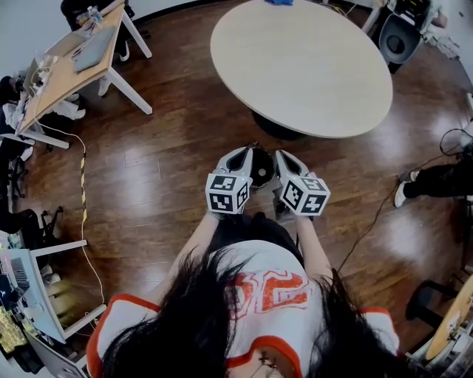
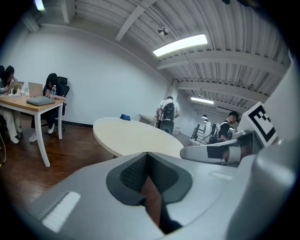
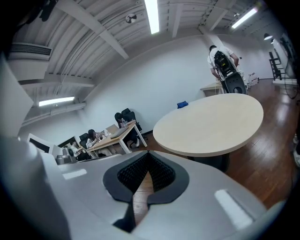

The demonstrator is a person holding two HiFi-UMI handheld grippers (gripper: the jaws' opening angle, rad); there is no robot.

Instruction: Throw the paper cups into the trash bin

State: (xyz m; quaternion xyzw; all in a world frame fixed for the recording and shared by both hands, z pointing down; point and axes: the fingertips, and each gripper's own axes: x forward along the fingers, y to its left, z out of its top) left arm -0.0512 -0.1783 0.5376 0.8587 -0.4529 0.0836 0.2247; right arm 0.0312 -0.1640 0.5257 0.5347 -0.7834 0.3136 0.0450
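Note:
No paper cup shows in any view. In the head view my left gripper (image 1: 241,156) and right gripper (image 1: 285,159) are held side by side in front of the person's body, over the wooden floor. Both are shut with nothing between the jaws. A dark round thing (image 1: 261,168), perhaps a bin, sits on the floor between them, partly hidden. The left gripper view shows its jaws (image 2: 147,159) closed tip to tip, pointing at the round table (image 2: 136,136). The right gripper view shows the same closed jaws (image 3: 149,161) and table (image 3: 211,124).
The round beige table (image 1: 303,63) stands just ahead, a small blue thing (image 1: 278,2) at its far edge. A wooden desk (image 1: 74,55) with laptops is at far left, a cable (image 1: 83,184) trails on the floor. Someone's shoes (image 1: 403,193) are at right.

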